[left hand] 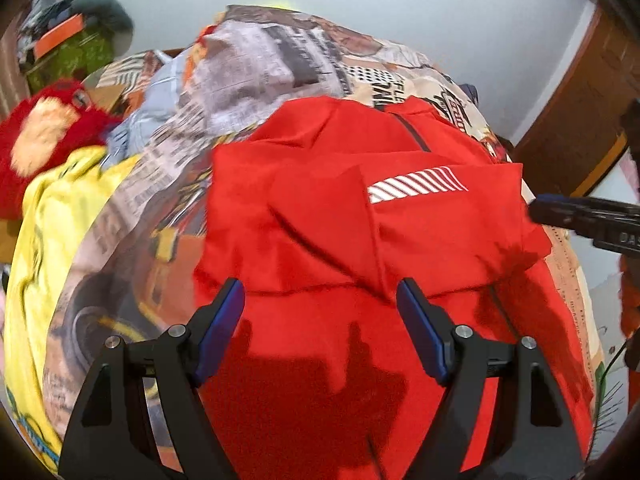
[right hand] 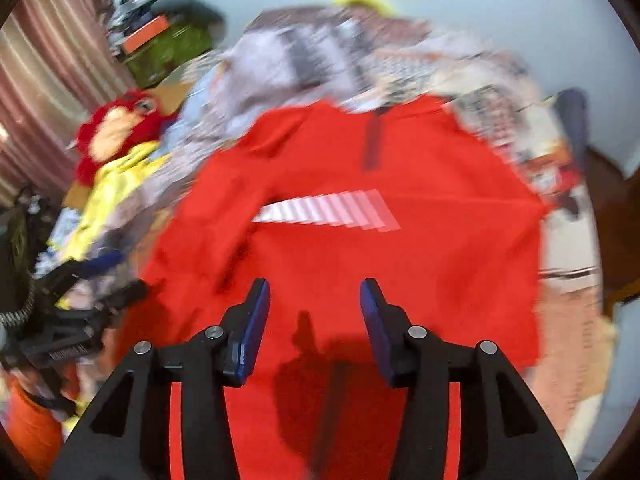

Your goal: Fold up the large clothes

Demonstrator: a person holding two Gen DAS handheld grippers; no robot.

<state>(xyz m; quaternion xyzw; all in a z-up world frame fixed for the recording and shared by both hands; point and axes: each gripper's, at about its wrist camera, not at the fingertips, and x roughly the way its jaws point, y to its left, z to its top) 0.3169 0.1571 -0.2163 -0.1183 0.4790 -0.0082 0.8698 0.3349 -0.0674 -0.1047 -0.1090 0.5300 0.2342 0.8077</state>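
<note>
A large red garment (left hand: 360, 240) with a white striped patch (left hand: 416, 184) and a dark zip lies on a bed, its sleeves folded across the body. My left gripper (left hand: 320, 300) is open and empty just above its lower part. My right gripper (right hand: 314, 300) is open and empty over the same garment (right hand: 360, 256); that view is blurred by motion. The right gripper also shows in the left wrist view (left hand: 536, 208) by the garment's right edge, and the left gripper shows in the right wrist view (right hand: 120, 276) at the garment's left edge.
The bed cover (left hand: 256, 64) has a newspaper and car print. A yellow garment (left hand: 52, 216) and a red plush toy (left hand: 44, 136) lie to the left. A cluttered shelf (left hand: 72, 40) stands at the far left, a wooden door (left hand: 580, 120) at the right.
</note>
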